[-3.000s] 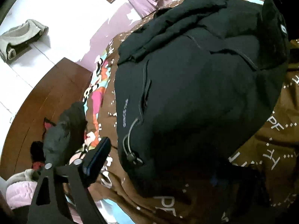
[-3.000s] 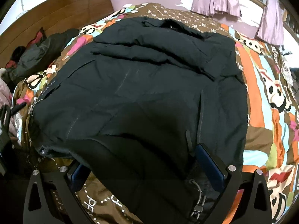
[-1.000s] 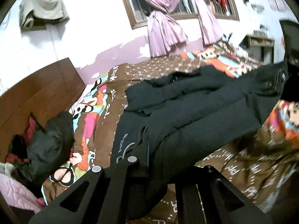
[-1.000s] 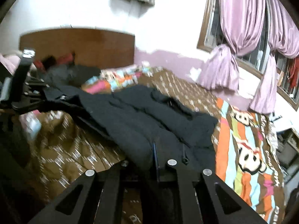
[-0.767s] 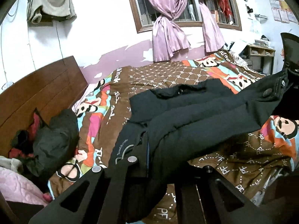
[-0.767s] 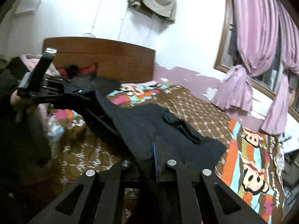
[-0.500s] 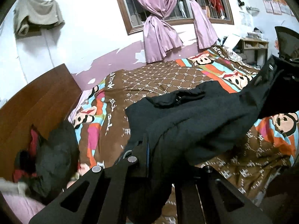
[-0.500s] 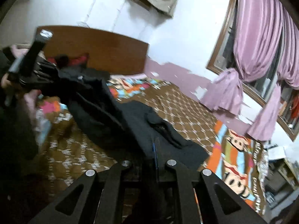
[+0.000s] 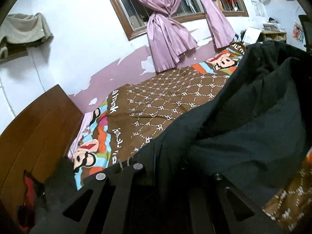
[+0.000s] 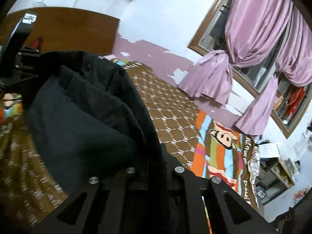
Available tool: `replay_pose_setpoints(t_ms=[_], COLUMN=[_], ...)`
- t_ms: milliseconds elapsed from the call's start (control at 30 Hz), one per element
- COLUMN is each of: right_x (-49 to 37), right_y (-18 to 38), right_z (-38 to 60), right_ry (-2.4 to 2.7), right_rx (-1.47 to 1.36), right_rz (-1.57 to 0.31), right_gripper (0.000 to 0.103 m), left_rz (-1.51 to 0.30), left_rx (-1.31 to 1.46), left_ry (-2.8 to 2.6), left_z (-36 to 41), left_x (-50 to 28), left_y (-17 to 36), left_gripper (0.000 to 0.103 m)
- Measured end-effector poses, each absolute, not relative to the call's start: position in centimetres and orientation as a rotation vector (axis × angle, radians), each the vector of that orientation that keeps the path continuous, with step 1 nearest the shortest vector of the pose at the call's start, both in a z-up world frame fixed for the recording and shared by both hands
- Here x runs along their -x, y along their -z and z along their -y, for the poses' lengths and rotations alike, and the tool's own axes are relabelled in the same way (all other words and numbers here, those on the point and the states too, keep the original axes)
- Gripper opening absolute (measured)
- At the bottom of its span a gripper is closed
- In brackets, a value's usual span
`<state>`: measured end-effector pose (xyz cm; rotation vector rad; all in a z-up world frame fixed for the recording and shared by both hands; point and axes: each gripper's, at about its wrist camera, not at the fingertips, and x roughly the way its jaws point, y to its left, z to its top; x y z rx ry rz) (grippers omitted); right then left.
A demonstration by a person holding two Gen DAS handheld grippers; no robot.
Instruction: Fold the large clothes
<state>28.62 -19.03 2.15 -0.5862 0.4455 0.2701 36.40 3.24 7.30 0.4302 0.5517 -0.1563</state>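
Right now I have the black jacket (image 9: 243, 136) lifted off the bed (image 9: 175, 101), strung between my two grippers. My left gripper (image 9: 154, 156) has its jaws closed tight on one edge of the jacket, the cloth pinched between them and spilling away to the right of that view in heavy folds. My right gripper (image 10: 161, 152) is likewise clamped on the jacket (image 10: 87, 117), whose bulk sags to the left of that view in a deep dark pouch above the bedspread (image 10: 175, 120). From the right wrist view I can see the left gripper (image 10: 21, 44) at the far left, up by the top edge of the garment, with the jacket running from it across to my right jaws.

Under the jacket, the bedspread (image 9: 165, 105) is brown with a white lattice of letters, bordered by bright stripes and cartoon monkey faces. Beyond the bed stands a wooden headboard (image 9: 33, 128), and at its foot a dark bundle of clothes (image 9: 58, 179) with something red beside it. Pink curtains (image 9: 167, 39) hang knotted at the barred window (image 9: 136, 13), and the wall below them shows patchy purple paint. A grey-beige garment (image 9: 21, 31) is draped high on the white wall at left.
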Motion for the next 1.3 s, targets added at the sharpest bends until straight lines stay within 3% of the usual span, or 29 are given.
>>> replay_pose_setpoints(t_ms=[267, 533, 733, 833, 933, 1000, 1067, 1167, 1300], right_x=[-37.8, -42.7, -43.4, -43.5, -43.2, -42.9, -42.3, -41.2, -40.0], right_y=[3.4, 8.6, 9.9, 9.7, 8.8, 8.4, 8.2, 7.5, 5.4], right_z=[18.7, 19.3, 19.6, 20.2, 21.6, 22.0, 22.2, 22.4, 23.6], right_ry=[-0.155, -0.106, -0.097, -0.078, -0.074, -0.094, -0.105, -0.113, -0.132], right_rx=[0.663, 0.605, 0.565, 0.528, 0.446, 0.414, 0.413, 0.403, 0.237], right_rz=[-0.446, -0.523, -0.493, -0.485, -0.454, -0.43, -0.408, -0.366, -0.382], right_gripper=[0.012, 0.018, 0.043, 0.06, 0.084, 0.091, 0.093, 0.1, 0.1], left_rz=[-0.525, -0.63, -0.576, -0.573, -0.565, -0.536, -0.501, -0.479, -0.446], left_rx=[-0.56, -0.496, -0.509, -0.492, -0.447, -0.403, -0.362, -0.276, -0.19], left_ry=[0.15, 0.221, 0.181, 0.171, 0.157, 0.141, 0.108, 0.076, 0.076], left_z=[-1.9, -3.1, -3.0, -3.3, -4.1, -4.7, -5.5, -7.0, -8.2], left_x=[-44.4, -49.4, -49.3, -49.0, -49.0, -48.7, -48.3, -47.6, -46.1], left_y=[-1.8, 2.6, 3.4, 3.1, 2.5, 1.9, 1.4, 0.6, -1.2], left_gripper=[0.005, 0.006, 0.012, 0.021, 0.047, 0.07, 0.078, 0.079, 0.083])
